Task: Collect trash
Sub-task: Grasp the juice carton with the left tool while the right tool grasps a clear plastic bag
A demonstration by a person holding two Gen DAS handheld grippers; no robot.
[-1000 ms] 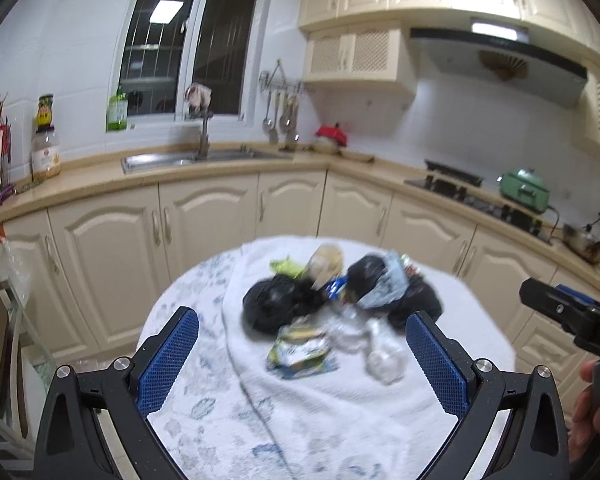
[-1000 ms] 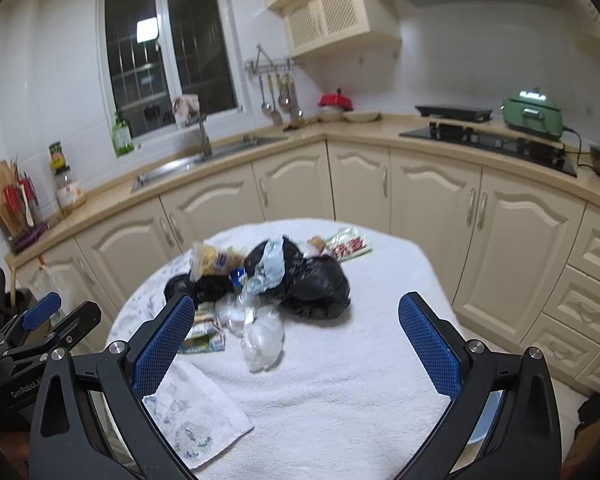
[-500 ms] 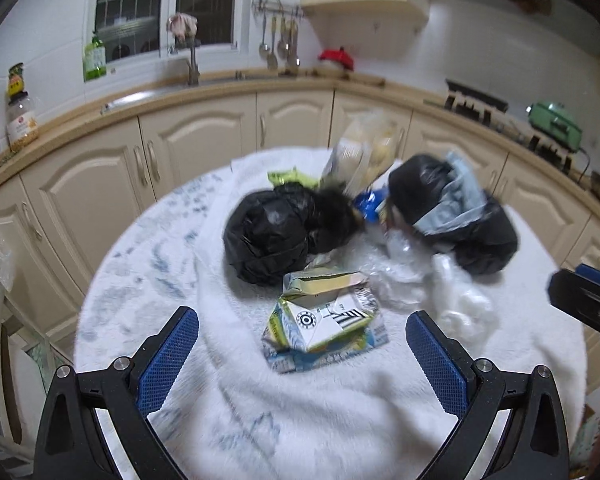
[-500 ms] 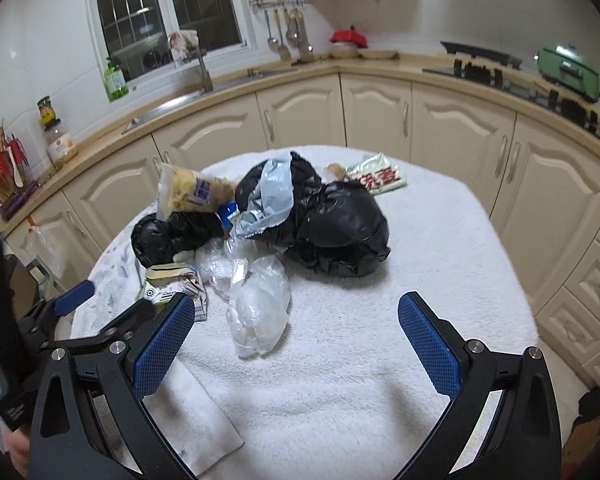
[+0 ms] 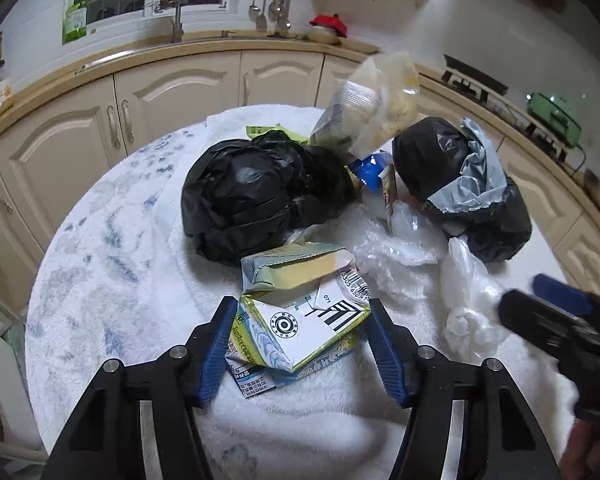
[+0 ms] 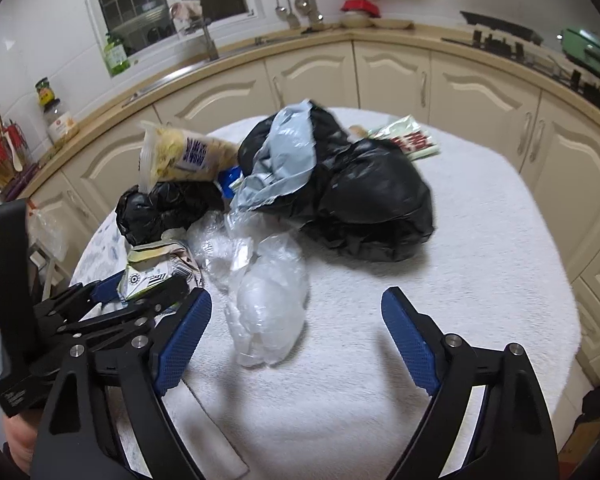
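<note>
We see our left tool (image 5: pixel 300 332) low over the bench (image 5: pixel 112 312), its blue pads (image 5: pixel 220 344) pressed against both sides of a flattened drink carton (image 5: pixel 300 320); it is clenched on that carton, which rests on the white towel covering the bench. The right wrist view shows the same grasp from the side, the carton (image 6: pixel 152 272) caught between the left tool's fingers at the pile's near-left edge.

Our right tool (image 6: pixel 296 340) hangs released, its two fingers spread wide, above bare towel just beside a crumpled clear plastic bag (image 6: pixel 268 304). Nothing lies between its pads. In the left wrist view that tool appears only as a blurred dark shape (image 5: pixel 560 328) at the right edge.

The rest of the trash sits in a heap beyond the carton: a small black bag (image 5: pixel 252 196) directly behind it, a larger black bag (image 6: pixel 364 200) with a grey plastic mailer (image 6: pixel 284 160) draped across its top, and a clear packet of yellow snack pieces (image 6: pixel 188 156) leaning on the small black bag. A red-and-white wrapper (image 6: pixel 414 140) lies at the far side, touching the large bag. Cream kitchen cabinets (image 6: pixel 480 92) curve behind the bench.
</note>
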